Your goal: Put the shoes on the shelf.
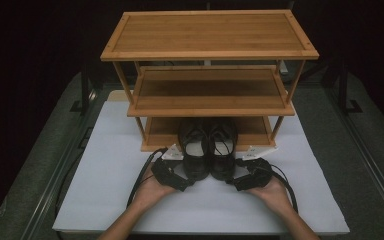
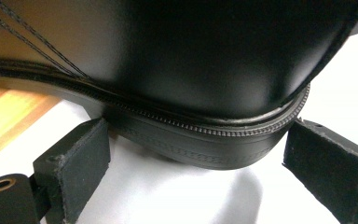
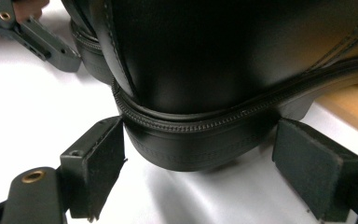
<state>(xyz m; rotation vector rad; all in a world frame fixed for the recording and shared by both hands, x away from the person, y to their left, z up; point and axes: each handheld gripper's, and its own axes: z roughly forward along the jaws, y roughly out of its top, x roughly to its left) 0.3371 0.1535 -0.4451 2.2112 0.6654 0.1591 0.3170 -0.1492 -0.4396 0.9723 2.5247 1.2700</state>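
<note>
A pair of black leather lace-up shoes stands side by side, the left shoe and the right shoe, toes on the bottom shelf of a bamboo rack and heels out on the white mat. My left gripper is at the left shoe's heel, open, with its pads on either side of the heel sole. My right gripper is open the same way around the right shoe's heel, its pads flanking the sole. The left gripper's jaw shows beyond that heel.
The three-shelf bamboo rack stands at the far half of the white mat; its middle shelf and top shelf are bare. Dark grey table and metal rails lie to both sides. Cables trail from each gripper.
</note>
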